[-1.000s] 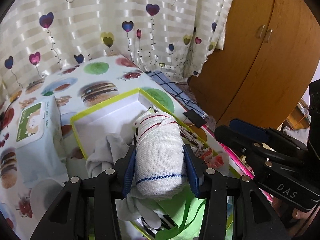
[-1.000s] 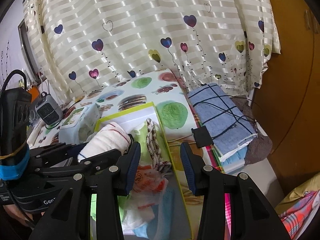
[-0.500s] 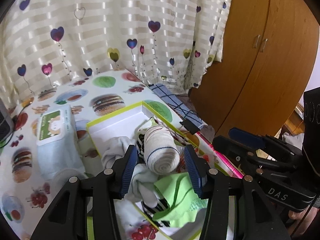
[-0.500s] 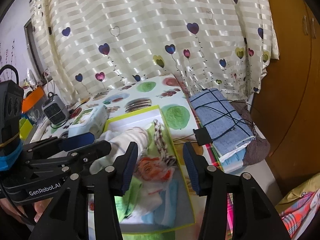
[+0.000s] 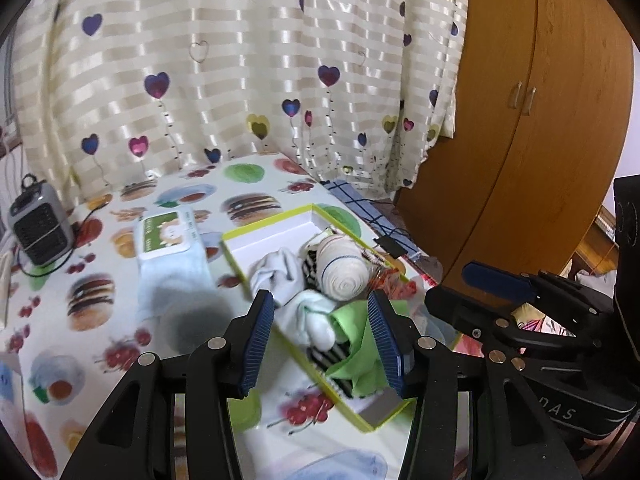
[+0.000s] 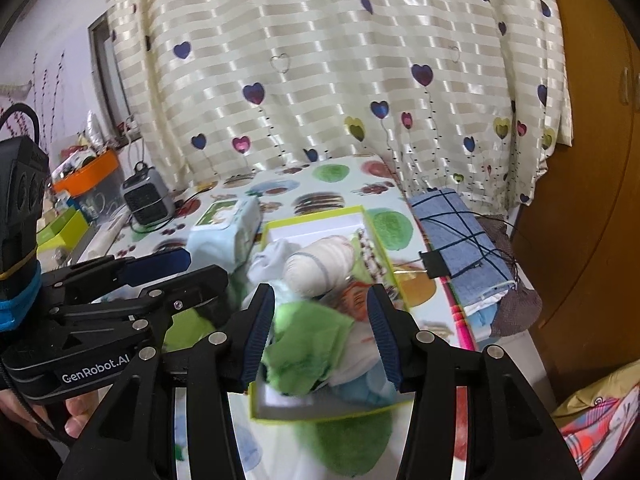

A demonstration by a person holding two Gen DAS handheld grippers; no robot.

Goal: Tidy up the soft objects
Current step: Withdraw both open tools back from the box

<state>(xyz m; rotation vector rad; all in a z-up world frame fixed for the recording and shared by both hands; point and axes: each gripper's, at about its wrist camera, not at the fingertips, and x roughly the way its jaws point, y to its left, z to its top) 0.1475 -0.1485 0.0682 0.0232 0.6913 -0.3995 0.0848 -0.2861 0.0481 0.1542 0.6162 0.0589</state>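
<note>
A rolled white sock (image 5: pixel 342 270) with red and blue stripes lies in the shallow yellow-green box (image 5: pixel 268 224), on top of white socks (image 5: pixel 280 276) and a green cloth (image 5: pixel 356 332). My left gripper (image 5: pixel 320 295) hovers above the box's near half, open, with the roll beyond its fingertips and nothing between the pads. In the right wrist view the same roll (image 6: pixel 320 264) and green cloth (image 6: pixel 308 344) lie in the box (image 6: pixel 316 216). My right gripper (image 6: pixel 320 294) is open over them and holds nothing. The left gripper (image 6: pixel 172 268) reaches in from the left.
A pack of wet wipes (image 5: pixel 172 240) lies left of the box on the printed tablecloth. A small grey heater (image 5: pixel 38 228) stands at the far left. A folded blue cloth (image 6: pixel 456 236) lies at the table's right edge, a wooden wardrobe (image 5: pixel 540 120) beyond it.
My left gripper let go of the rolled sock, which now lies in the box. Both grippers have drawn back and risen, so the box looks smaller and farther away.
</note>
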